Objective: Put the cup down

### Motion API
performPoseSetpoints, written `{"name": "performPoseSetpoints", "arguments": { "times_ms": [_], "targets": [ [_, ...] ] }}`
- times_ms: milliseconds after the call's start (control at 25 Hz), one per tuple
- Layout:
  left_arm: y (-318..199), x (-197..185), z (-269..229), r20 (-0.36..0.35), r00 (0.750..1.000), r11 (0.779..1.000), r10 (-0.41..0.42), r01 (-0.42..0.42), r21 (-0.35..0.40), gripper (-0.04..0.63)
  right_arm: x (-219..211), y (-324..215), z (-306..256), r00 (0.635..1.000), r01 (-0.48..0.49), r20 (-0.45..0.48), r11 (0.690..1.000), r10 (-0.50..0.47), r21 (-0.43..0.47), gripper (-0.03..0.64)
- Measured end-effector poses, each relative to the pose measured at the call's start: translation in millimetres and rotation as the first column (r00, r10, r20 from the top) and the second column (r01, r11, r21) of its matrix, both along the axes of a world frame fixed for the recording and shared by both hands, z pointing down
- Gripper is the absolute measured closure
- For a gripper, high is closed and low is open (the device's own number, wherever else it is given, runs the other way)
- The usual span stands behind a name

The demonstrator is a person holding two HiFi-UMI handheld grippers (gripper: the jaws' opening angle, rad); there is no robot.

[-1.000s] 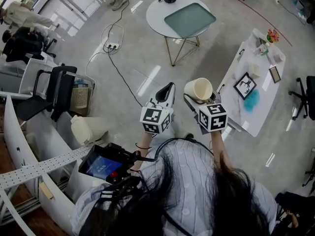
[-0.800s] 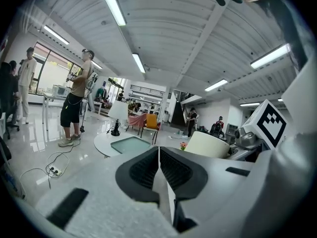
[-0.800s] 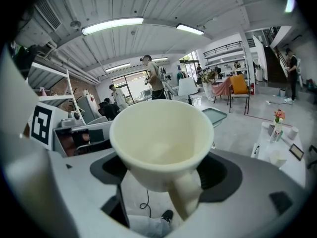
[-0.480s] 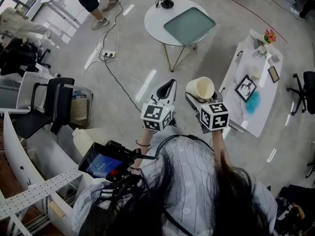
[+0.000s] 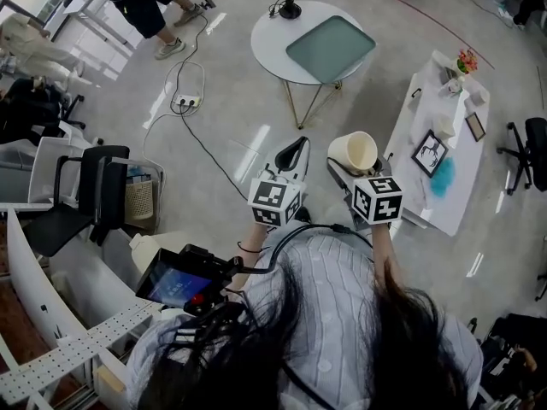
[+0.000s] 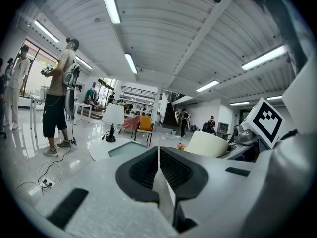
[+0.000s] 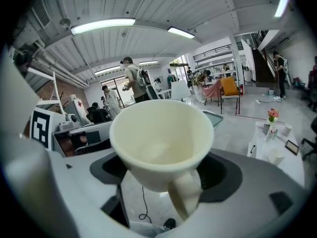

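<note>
A cream cup point(image 5: 353, 153) with a handle is held up in the air, and my right gripper point(image 5: 346, 171) is shut on it. In the right gripper view the cup point(image 7: 162, 143) fills the middle, mouth toward the camera, handle pointing down between the jaws. My left gripper point(image 5: 291, 154) sits just left of it, shut with nothing between its ribbed pads point(image 6: 171, 168). The cup point(image 6: 207, 145) also shows to the right in the left gripper view.
A round white table point(image 5: 267, 34) with a green tray point(image 5: 330, 47) stands ahead. At the right is a long white table point(image 5: 451, 202) with a picture frame point(image 5: 427, 154), flowers and small items. A cable and power strip point(image 5: 185, 102) lie on the floor. Chairs point(image 5: 90, 190) stand left; a person walks at upper left.
Both grippers and the cup stay almost still in the view. The head view has shifted a little, and the person at the upper left has walked further left.
</note>
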State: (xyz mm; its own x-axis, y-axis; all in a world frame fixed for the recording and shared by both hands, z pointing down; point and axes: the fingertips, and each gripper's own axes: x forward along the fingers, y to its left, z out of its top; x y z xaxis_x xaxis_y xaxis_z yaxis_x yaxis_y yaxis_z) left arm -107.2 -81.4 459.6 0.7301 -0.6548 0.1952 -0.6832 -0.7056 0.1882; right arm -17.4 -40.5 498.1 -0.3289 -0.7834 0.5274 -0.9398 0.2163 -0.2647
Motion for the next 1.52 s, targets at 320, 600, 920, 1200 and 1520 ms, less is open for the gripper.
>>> {"name": "performPoseSetpoints", "arguments": {
  "times_ms": [320,600,920,1200,1520],
  "targets": [
    [-9.7,-1.1,5.1,0.001,1.000,1.000,0.001,-0.001,-0.018,0.577,-5.5,-11.5,-1.8,1.000,0.012,-0.002,1.000,-0.012,-0.002,0.207],
    [-26.5,0.4,10.4,0.003,1.000,0.999,-0.008,0.008,-0.032,0.577,-5.9,-30.9,2.0,1.000,0.031,0.000,0.999,-0.031,-0.013,0.207],
    [-70.5,18.5,23.0,0.016,1.000,0.998,-0.024,0.025,-0.063,0.577,14.4,-79.4,12.4,0.999,0.044,0.017,0.999,-0.043,-0.033,0.207],
    [-84.6,28.2,18.7,0.010,1.000,0.999,-0.017,0.018,-0.049,0.577,20.6,-92.5,11.5,0.999,0.053,0.007,0.998,-0.052,-0.032,0.207],
    [-152.2,70.4,26.7,0.039,0.999,0.996,-0.024,0.027,-0.084,0.577,60.9,-161.3,22.7,0.997,0.069,0.032,0.995,-0.067,-0.069,0.207]
  ]
}}
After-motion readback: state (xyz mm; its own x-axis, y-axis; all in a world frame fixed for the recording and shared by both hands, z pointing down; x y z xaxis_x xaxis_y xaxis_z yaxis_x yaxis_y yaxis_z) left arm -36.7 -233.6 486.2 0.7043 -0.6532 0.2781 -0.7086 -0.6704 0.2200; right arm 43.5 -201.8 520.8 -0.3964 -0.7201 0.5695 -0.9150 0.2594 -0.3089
